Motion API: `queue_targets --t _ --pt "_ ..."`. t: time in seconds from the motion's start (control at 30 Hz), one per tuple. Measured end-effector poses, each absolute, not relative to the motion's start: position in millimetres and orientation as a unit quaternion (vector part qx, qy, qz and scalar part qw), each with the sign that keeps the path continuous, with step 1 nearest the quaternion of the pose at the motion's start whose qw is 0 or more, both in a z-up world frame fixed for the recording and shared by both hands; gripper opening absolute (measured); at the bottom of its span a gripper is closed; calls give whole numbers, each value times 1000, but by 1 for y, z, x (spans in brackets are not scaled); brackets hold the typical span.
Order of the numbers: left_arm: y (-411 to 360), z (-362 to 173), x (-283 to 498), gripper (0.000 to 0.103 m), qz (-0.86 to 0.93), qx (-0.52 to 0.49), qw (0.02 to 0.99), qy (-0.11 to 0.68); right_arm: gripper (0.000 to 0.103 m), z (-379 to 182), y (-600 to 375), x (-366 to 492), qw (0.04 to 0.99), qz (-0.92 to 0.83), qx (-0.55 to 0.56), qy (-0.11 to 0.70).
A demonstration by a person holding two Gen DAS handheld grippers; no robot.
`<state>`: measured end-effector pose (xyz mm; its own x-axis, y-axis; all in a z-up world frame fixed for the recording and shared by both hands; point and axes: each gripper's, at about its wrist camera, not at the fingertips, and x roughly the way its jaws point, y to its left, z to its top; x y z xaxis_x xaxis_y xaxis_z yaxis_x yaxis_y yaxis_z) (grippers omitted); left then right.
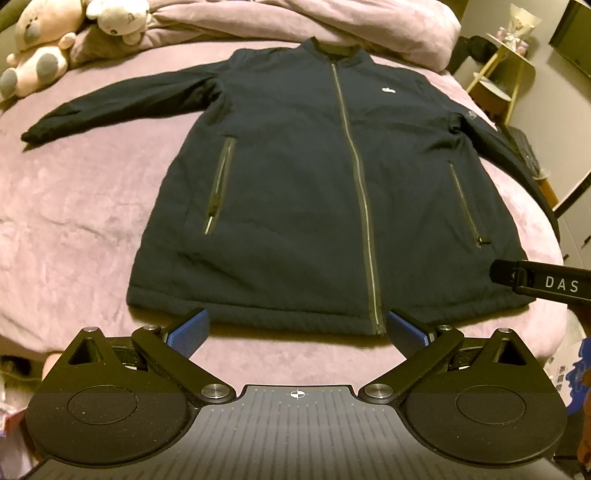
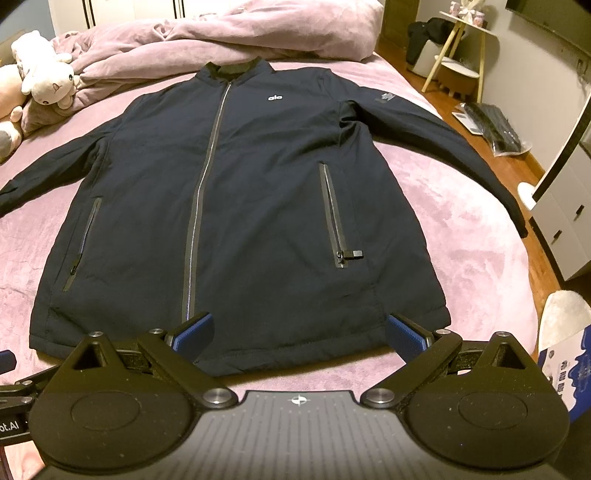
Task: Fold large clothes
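Both views are taken from wrist-mounted fisheye cameras held low at the foot of the bed (image 1: 74, 221), faced along the fingers toward the headboard end. In the left wrist view, the left gripper (image 1: 297, 326) fills the lower frame, with the zip-up jacket (image 1: 295, 166) centred just beyond it. The right wrist view is set slightly further right, over the right gripper (image 2: 299, 328), close to the jacket hem. The jacket, the crumpled duvet (image 2: 221, 33), the plush toys (image 1: 40, 48) at upper left and the side table (image 2: 461, 55) at upper right are shared by both.
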<state>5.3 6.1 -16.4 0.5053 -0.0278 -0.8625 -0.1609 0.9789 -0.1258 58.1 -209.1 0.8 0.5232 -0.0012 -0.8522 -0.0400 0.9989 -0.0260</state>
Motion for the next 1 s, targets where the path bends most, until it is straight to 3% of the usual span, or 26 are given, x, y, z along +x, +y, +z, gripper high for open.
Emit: queue_targets --t 0.8,0.9,1.0 --pt "5 -24 19 103 33 -101 852 513 99 -11 -220 70 865 34 15 501" --pt "9 -26 24 103 35 -108 855 505 99 -12 -237 77 872 77 78 477" --pt "20 -30 36 103 35 -123 858 498 99 -12 -274 84 906 85 153 386"
